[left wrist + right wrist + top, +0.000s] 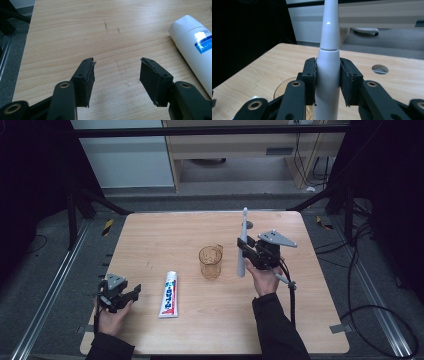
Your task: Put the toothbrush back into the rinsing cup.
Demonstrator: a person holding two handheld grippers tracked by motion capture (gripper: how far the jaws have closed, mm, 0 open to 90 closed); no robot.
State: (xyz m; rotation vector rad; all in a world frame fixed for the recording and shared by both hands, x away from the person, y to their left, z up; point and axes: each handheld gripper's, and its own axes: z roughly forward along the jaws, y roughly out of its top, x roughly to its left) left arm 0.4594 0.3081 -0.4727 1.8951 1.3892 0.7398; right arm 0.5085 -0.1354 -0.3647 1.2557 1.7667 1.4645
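Pinching an upright white toothbrush [242,247], the right tool [246,254] hangs beside the cup [210,262]; left tool [131,292] spread.

Two hands, one gripper in each

The left hand [112,317] rests low near the left table corner, and the left gripper [131,293] has its jaws wide apart with nothing between them. The right hand [265,279] is raised higher, forearm coming from the bottom edge; the right gripper [243,251] has its jaws closed on a white toothbrush [327,82], held upright.
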